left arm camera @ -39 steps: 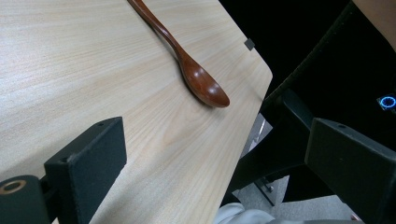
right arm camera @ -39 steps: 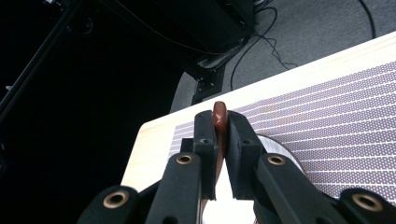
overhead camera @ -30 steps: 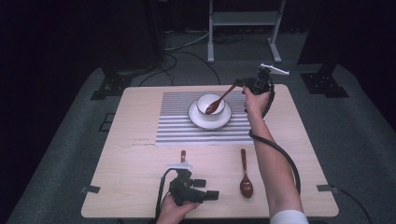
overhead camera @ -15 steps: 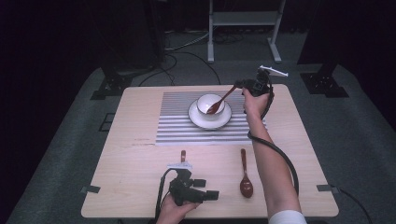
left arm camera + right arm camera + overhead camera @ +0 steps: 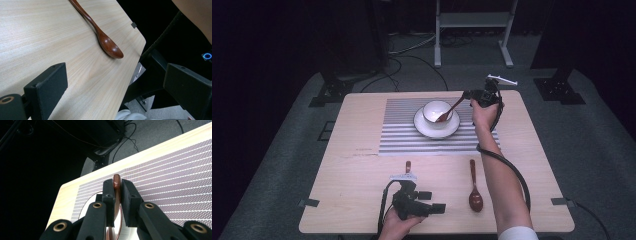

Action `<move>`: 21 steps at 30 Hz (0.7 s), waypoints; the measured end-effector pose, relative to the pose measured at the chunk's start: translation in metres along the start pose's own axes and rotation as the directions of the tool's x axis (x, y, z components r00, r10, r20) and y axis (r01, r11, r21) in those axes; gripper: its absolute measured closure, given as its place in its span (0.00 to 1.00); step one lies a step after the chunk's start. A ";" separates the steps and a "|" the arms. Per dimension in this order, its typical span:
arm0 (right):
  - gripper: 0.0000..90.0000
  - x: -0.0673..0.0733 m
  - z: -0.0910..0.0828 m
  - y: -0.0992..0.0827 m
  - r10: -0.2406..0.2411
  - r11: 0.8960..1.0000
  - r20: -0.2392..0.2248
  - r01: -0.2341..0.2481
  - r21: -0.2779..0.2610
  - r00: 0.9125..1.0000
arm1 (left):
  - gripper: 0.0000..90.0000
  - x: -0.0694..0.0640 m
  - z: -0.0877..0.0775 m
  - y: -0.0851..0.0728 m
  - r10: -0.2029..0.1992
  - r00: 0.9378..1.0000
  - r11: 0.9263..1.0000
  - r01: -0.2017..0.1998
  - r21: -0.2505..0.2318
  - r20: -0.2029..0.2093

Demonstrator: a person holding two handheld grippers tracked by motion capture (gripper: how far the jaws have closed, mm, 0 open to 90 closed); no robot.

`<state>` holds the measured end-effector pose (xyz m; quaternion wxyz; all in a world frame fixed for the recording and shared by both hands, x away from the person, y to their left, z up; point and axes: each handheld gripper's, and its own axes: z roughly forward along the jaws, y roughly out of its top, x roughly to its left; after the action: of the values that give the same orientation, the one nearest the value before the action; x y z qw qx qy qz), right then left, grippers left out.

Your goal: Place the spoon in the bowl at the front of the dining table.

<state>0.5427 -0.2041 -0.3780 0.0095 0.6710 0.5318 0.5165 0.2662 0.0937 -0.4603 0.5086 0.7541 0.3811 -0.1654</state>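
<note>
The right gripper is reaching over the far side of the pale wooden worktop, its jaws pinching the handle end of a dark reddish-brown wooden spoon. In the right gripper view the handle tip is poking up between the two black pads. The spoon is slanting down so its head is sitting inside the white ceramic bowl, which is standing on a white saucer on the grey striped placemat; gripping far back is likely keeping the jaws clear of the rim. Near the front edge, the left gripper is resting low with jaws spread and holding nothing, looking along the worktop at a second brown wooden spoon lying flat. A third spoon handle is peeking out just beyond it.
</note>
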 end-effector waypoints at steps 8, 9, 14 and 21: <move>0.83 -0.007 0.004 -0.003 0.002 1.000 -0.007 -0.002 0.023 1.000 | 0.05 0.000 0.000 0.000 0.000 1.000 1.000 0.000 -0.001 0.000; 0.83 -0.007 0.004 -0.003 0.002 1.000 -0.007 -0.002 0.023 1.000 | 0.05 0.000 0.000 0.000 0.000 1.000 1.000 0.000 -0.001 0.000; 0.78 -0.013 0.005 -0.005 0.002 0.999 -0.005 -0.002 0.045 1.000 | 0.05 0.000 0.000 0.000 0.002 1.000 1.000 -0.002 0.004 -0.002; 0.73 -0.020 0.003 -0.008 -0.001 0.998 -0.021 0.003 0.063 1.000 | 0.05 0.003 -0.002 0.003 -0.009 1.000 1.000 0.008 -0.012 -0.013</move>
<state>0.5413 -0.2139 -0.3976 -0.0168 0.6650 0.5486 0.5065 0.2703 0.0959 -0.4591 0.5100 0.7505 0.3886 -0.1603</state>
